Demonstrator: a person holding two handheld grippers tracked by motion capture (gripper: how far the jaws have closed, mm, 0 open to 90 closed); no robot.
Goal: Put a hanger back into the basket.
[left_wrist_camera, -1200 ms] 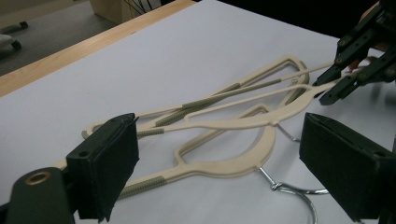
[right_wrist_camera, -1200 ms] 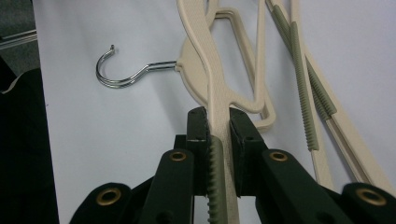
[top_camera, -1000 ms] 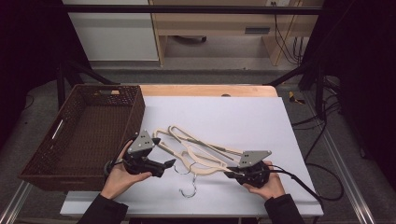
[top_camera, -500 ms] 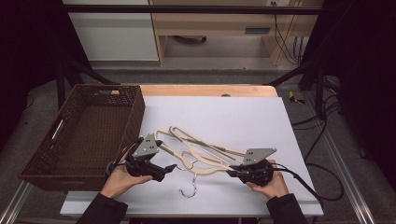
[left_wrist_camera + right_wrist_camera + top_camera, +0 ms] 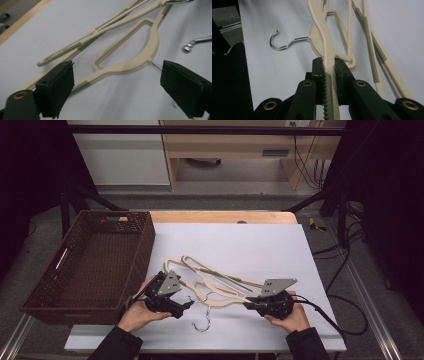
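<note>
The right gripper [image 5: 328, 65] clamps 1 beige hanger [image 5: 327, 47] by its arm to steady it, while the left gripper [image 5: 113, 83], jaws apart, lines up on the other hanger [image 5: 130, 53].

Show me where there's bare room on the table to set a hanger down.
Free: the far half of the white tabletop, between the wicker basket and the right edge; the basket floor also looks bare. Crowded: the near middle, where the beige hangers lie between the left tool and right tool.

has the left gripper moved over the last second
Yes, slightly. In the high view the left gripper has slid right, away from the wicker basket and toward the hanger's metal hook, fingers open.
</note>
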